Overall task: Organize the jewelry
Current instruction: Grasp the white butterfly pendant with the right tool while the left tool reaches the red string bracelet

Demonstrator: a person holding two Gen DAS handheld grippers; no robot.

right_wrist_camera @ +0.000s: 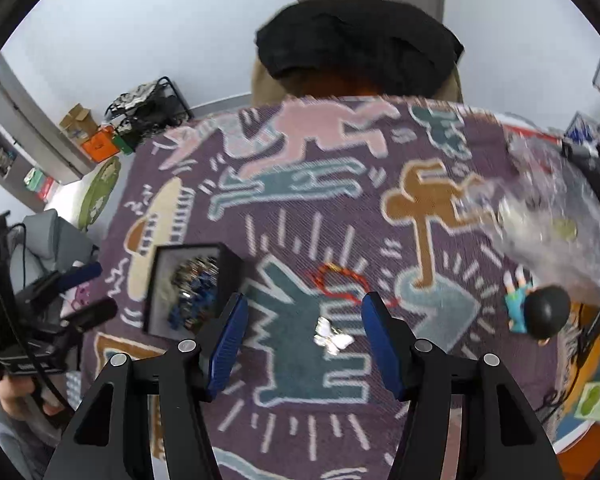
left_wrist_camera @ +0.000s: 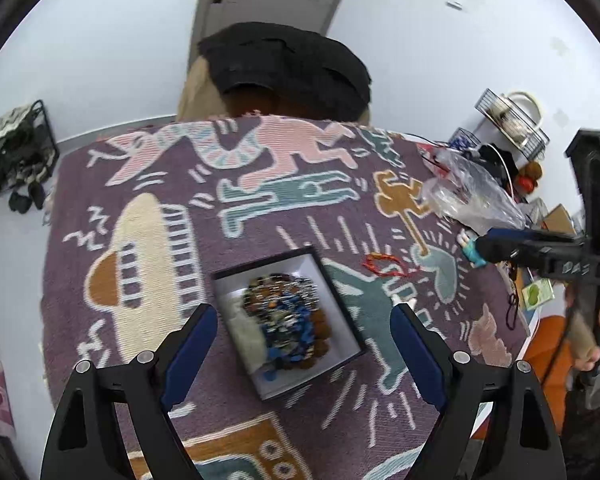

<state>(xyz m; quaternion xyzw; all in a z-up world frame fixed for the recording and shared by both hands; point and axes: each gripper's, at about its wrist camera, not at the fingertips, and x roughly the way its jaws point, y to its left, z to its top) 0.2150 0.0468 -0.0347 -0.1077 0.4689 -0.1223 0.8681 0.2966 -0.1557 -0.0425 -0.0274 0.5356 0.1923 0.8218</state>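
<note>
A black box with a white lining (left_wrist_camera: 342, 312) sits on the patterned purple cloth and holds a heap of mixed beaded jewelry (left_wrist_camera: 288, 316). My left gripper (left_wrist_camera: 302, 320) is open and empty, hovering over the box. A red bead bracelet (left_wrist_camera: 384, 266) lies on the cloth right of the box. In the right wrist view my right gripper (right_wrist_camera: 304, 312) is open and empty above a silver butterfly piece (right_wrist_camera: 332, 338). The red bracelet (right_wrist_camera: 342, 282) lies just beyond its fingertips. The box (right_wrist_camera: 156, 292) is to its left.
A clear plastic bag (right_wrist_camera: 556, 216) lies at the right of the cloth. A small doll with a black head (right_wrist_camera: 538, 312) lies in front of the bag. A chair with a black cover (left_wrist_camera: 288, 64) stands behind the table. Clutter and wire baskets (left_wrist_camera: 512, 120) fill the far right.
</note>
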